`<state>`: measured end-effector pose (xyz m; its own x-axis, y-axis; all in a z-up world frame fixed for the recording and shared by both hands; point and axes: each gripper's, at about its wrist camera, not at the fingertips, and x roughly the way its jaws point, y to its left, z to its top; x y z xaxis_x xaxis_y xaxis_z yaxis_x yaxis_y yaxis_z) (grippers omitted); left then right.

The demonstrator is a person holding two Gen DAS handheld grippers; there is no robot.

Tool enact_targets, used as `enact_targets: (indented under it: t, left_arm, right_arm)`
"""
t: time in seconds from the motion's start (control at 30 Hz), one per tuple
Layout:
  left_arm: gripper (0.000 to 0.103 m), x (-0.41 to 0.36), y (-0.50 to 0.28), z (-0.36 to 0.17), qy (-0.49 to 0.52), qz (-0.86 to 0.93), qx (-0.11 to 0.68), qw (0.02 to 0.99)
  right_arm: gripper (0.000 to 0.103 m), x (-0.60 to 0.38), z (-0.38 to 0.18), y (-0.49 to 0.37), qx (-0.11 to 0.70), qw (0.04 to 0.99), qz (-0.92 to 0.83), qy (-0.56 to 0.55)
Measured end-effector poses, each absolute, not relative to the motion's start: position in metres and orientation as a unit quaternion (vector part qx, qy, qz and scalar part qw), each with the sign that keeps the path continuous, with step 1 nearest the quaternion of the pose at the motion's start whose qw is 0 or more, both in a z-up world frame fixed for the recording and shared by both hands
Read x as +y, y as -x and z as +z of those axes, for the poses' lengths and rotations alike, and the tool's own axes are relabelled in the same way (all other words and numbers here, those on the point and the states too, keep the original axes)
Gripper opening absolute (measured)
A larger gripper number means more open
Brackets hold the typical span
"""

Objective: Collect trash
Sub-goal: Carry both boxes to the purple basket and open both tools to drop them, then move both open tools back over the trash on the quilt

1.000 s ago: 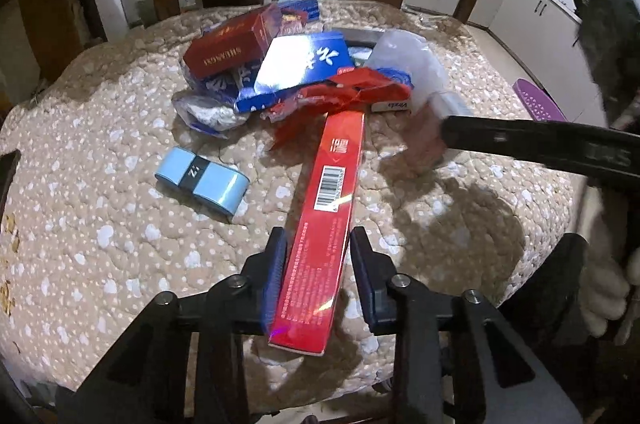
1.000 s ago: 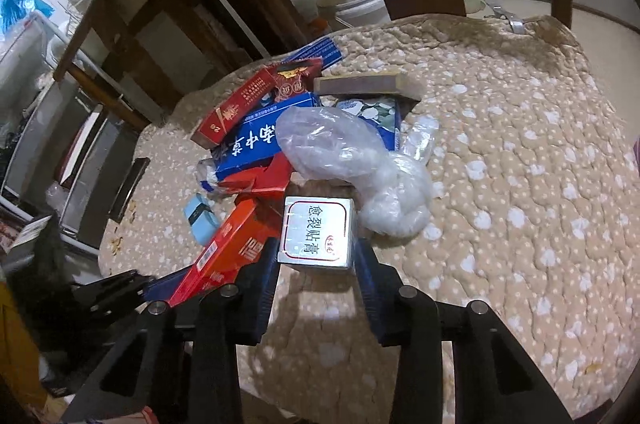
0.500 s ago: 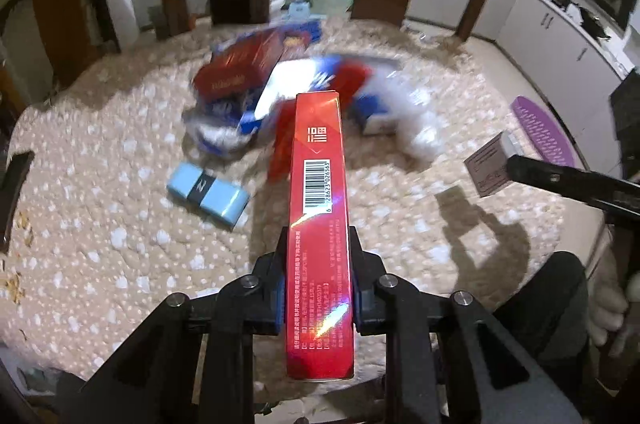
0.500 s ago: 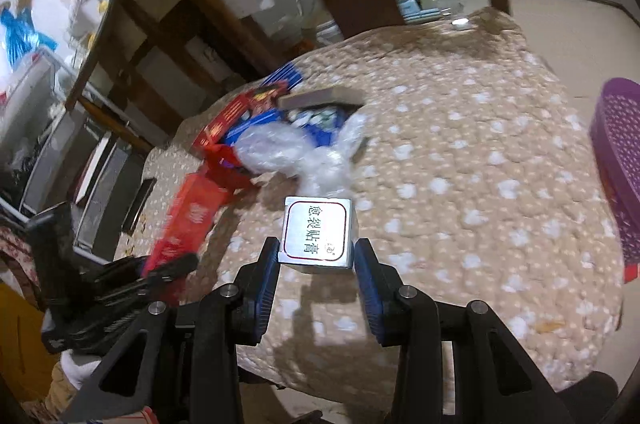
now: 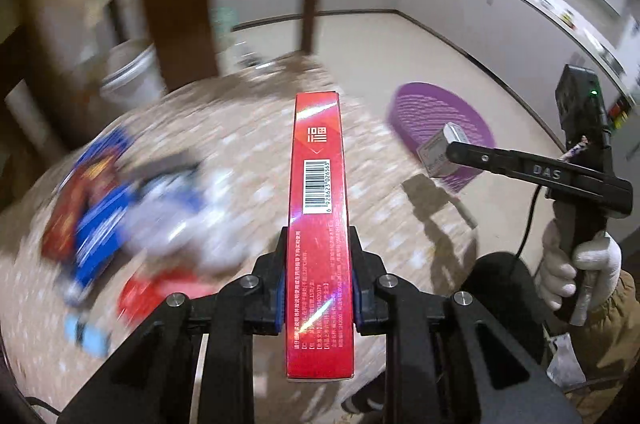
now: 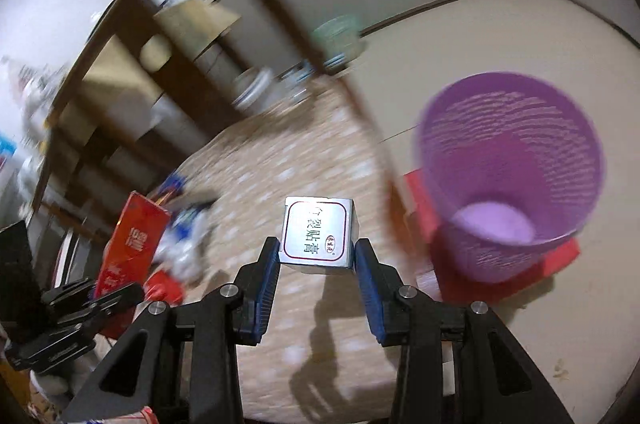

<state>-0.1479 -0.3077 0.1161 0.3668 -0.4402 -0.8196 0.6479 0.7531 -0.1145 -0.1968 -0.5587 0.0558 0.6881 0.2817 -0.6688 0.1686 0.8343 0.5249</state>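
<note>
Carrying is underway: a red carton (image 5: 319, 224) is clamped by the left gripper (image 5: 319, 288), a silver box (image 6: 318, 233) by the right gripper (image 6: 316, 266); release over the purple bin (image 6: 512, 160) is needed next.

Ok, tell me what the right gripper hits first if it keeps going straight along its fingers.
Probably the quilted table: the right gripper, shut on the silver box, points down at it. The purple bin sits off to the right. Depth is unclear.

A: My left claw (image 5: 319, 280) grips a red box (image 5: 319, 224) with a white barcode. The worktop (image 5: 248, 160)?
B: Tan, white-speckled. My silver box (image 6: 318, 232) has a red-outlined label; the basket (image 6: 512, 176) is purple.
</note>
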Motion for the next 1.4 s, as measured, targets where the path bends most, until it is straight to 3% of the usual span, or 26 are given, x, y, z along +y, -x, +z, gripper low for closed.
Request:
enact_targets:
  t: [0.27, 0.57, 0.73, 0.93, 1.0, 1.17, 1.3, 1.4]
  left_arm:
    - [0.022, -0.435, 0.116, 0.098, -0.126, -0.394, 0.470, 0.780]
    - [0.025, -0.526, 0.092, 0.066, -0.122, -0.426, 0.496, 0.747]
    - [0.055, -0.535, 0.092, 0.062, -0.130, -0.419, 0.483, 0.758]
    - [0.072, -0.504, 0.111, 0.076, -0.161, -0.390, 0.446, 0.789]
    - [0.074, -0.489, 0.120, 0.085, -0.159, -0.384, 0.437, 0.797]
    - [0.074, -0.436, 0.142, 0.085, -0.165, -0.349, 0.443, 0.809]
    - [0.047, -0.383, 0.152, 0.088, -0.154, -0.325, 0.450, 0.818]
    - [0.045, -0.326, 0.156, 0.094, -0.127, -0.300, 0.453, 0.830]
  right_arm:
    - [0.041, -0.656, 0.040, 0.205, 0.365, 0.867, -0.060, -0.333]
    - [0.043, -0.702, 0.024, 0.197, 0.362, 0.862, -0.096, -0.340]
    - [0.054, -0.711, 0.020, 0.201, 0.356, 0.859, -0.111, -0.351]
    - [0.054, -0.700, 0.023, 0.208, 0.360, 0.858, -0.114, -0.347]
    - [0.054, -0.693, 0.028, 0.210, 0.358, 0.861, -0.109, -0.344]
    - [0.055, -0.662, 0.040, 0.210, 0.361, 0.869, -0.087, -0.328]
    - [0.058, -0.622, 0.052, 0.204, 0.371, 0.874, -0.058, -0.309]
    - [0.059, -0.591, 0.055, 0.196, 0.385, 0.875, -0.032, -0.293]
